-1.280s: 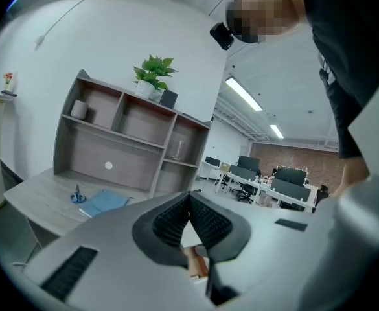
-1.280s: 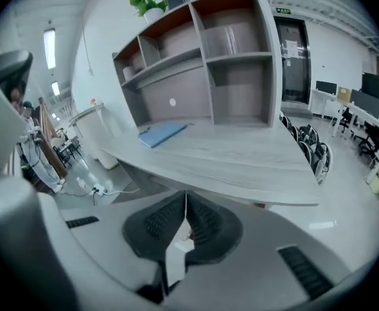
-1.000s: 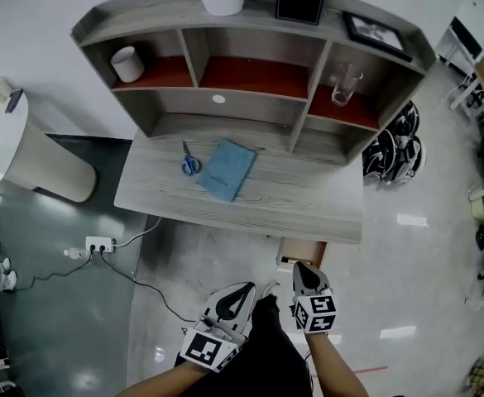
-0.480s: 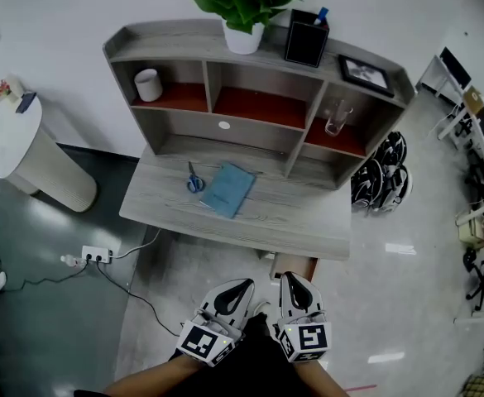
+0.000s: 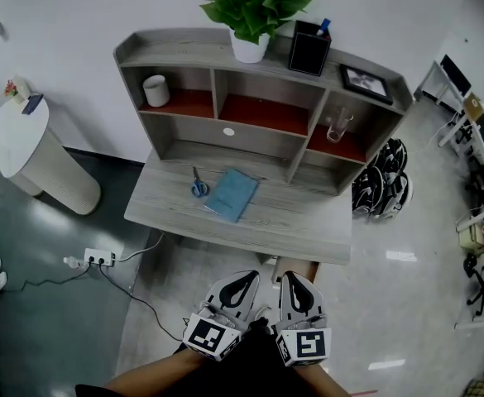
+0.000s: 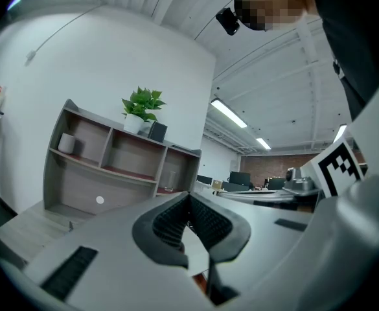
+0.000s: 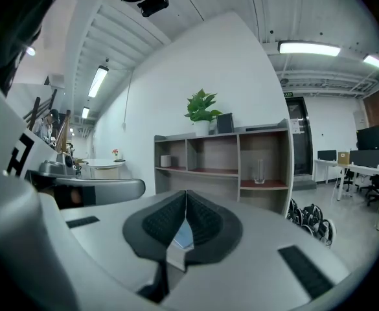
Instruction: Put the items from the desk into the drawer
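While held side by side off the tabletop's [image 5: 291, 222] near edge, left tool [image 5: 245, 277]: closed, empty
right tool [image 5: 294, 278]: closed, empty
scissors [image 5: 198, 184], notebook [image 5: 233, 194]: on tabletop, 11 o'clock of tools, well apart

- Ahead of both grippers, we see the desk [image 5: 308, 222] in matt grey wood grain, and its shelves [image 5: 262, 114] have a red-brown finish.
- The notebook [image 5: 232, 193] has a matt blue cover, and the scissors [image 5: 197, 185] have blue plastic handles.
- The glass [image 5: 336, 126] is clear.
- The floor [image 5: 407, 246], right of the right gripper [image 5: 292, 276], is glossy and mirrors lights.
- The right gripper and the left gripper [image 5: 247, 275] have smooth, matt plastic shells, and the pads [image 7: 155, 225] are black and ribbed.
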Available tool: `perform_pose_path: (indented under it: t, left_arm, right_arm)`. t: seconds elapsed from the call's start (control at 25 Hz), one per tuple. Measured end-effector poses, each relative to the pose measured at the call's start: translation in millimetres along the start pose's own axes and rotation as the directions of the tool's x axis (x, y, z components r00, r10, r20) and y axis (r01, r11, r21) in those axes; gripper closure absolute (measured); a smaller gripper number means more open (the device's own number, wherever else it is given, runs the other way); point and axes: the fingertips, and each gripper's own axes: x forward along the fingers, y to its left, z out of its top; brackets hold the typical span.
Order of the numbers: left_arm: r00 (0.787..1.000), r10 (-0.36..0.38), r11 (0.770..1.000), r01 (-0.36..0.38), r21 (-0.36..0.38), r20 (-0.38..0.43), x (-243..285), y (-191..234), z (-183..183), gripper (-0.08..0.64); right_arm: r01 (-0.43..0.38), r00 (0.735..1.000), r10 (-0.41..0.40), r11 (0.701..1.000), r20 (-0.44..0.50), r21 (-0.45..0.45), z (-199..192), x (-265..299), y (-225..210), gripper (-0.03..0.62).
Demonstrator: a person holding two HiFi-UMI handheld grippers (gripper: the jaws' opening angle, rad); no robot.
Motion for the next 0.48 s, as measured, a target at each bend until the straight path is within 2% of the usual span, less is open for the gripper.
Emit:
perform_pose_path:
  t: [0.12,0.28,0.48]
  left_arm:
    - [1.0,-0.001,1.0,0.001,0.026,-0.023,-1,-1,-4,0.549]
    - [0.999,-0.002,1.0,0.003,-0.03,0.052,-7,4,10,0.548]
    - [0.998,0.037,0.999,-0.036,-0.006,0.055,-21,19,12,0.548]
  right_arm:
    - [-0.002,1.0,0.002,1.0,0.008,-0.002,3,1,0,0.574]
    - [-0.014,1.0,0.014,1.0,0.014,-0.007,5,5,4,0.574]
    - [-0.034,0.999,0.034,0.999,-0.005,0.003,1,8,19,0.574]
